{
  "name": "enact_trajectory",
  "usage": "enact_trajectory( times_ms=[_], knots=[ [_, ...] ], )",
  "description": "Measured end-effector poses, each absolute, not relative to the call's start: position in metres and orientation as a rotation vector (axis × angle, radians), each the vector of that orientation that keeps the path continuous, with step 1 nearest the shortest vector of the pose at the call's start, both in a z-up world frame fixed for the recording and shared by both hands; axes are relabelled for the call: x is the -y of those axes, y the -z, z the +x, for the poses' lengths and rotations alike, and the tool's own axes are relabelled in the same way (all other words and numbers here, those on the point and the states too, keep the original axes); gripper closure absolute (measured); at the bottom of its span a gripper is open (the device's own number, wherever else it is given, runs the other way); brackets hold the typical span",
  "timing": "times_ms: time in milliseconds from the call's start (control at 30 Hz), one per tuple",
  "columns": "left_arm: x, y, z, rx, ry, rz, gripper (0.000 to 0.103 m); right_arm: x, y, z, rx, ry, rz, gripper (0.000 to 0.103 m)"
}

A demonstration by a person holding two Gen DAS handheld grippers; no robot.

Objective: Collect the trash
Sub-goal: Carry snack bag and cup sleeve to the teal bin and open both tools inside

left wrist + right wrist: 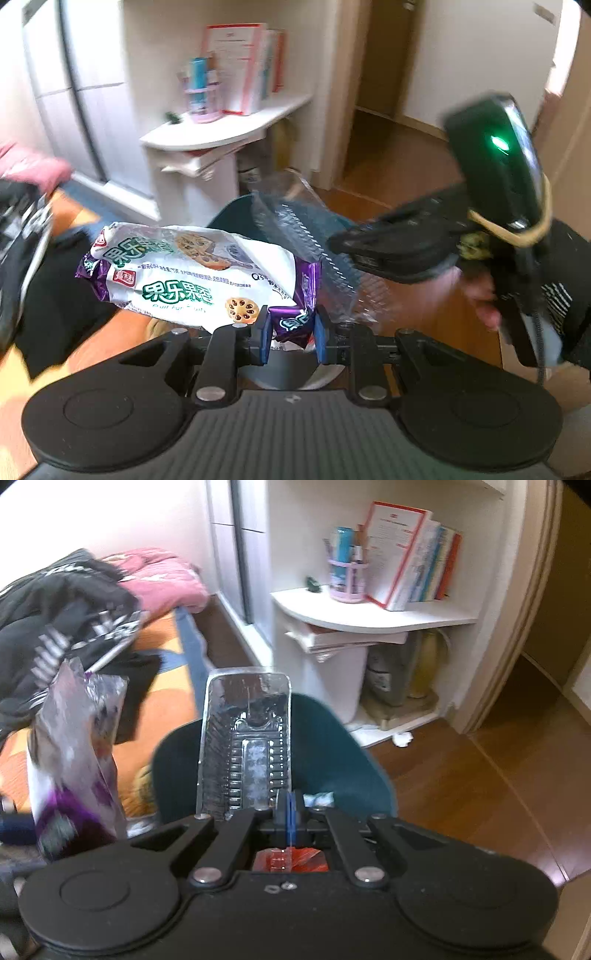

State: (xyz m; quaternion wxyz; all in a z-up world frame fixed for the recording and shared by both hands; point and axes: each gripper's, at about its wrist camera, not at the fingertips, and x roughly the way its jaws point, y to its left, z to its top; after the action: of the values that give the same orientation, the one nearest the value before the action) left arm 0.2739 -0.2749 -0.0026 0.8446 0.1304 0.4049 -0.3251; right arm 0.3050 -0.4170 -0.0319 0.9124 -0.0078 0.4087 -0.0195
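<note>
My left gripper point(290, 332) is shut on the purple end of a white and purple biscuit wrapper point(192, 273), held in the air above a dark teal bin point(236, 218). The wrapper also shows blurred at the left of the right wrist view point(74, 753). My right gripper point(290, 812) is shut on the edge of a clear plastic biscuit tray point(245, 738), held upright over the teal bin point(340, 760). The tray point(314, 240) and the right gripper's black body point(406, 243) show in the left wrist view, right of the wrapper.
A white curved shelf point(369, 616) holds books point(410, 554) and a pink pen cup point(347, 579). A bed point(159, 657) with dark clothes and a pink blanket lies at left. Wood floor point(480, 775) and a doorway are at right.
</note>
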Motion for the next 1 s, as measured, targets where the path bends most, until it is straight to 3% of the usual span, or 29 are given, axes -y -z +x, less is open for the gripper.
enact_trajectory(
  times_ms=[567, 767, 1000],
  knots=[
    [0.356, 0.102, 0.348, -1.025, 0.678, 0.368, 0.081, 0.460, 0.094, 0.365, -0.964, 0.094, 0.061, 0.102],
    [0.360, 0.125, 0.362, -1.088, 0.649, 0.345, 0.081, 0.460, 0.106, 0.370, -0.982, 0.114, 0.065, 0.091],
    [0.358, 0.132, 0.365, -1.114, 0.628, 0.270, 0.077, 0.462, 0.105, 0.362, -0.982, 0.110, 0.078, 0.087]
  ],
)
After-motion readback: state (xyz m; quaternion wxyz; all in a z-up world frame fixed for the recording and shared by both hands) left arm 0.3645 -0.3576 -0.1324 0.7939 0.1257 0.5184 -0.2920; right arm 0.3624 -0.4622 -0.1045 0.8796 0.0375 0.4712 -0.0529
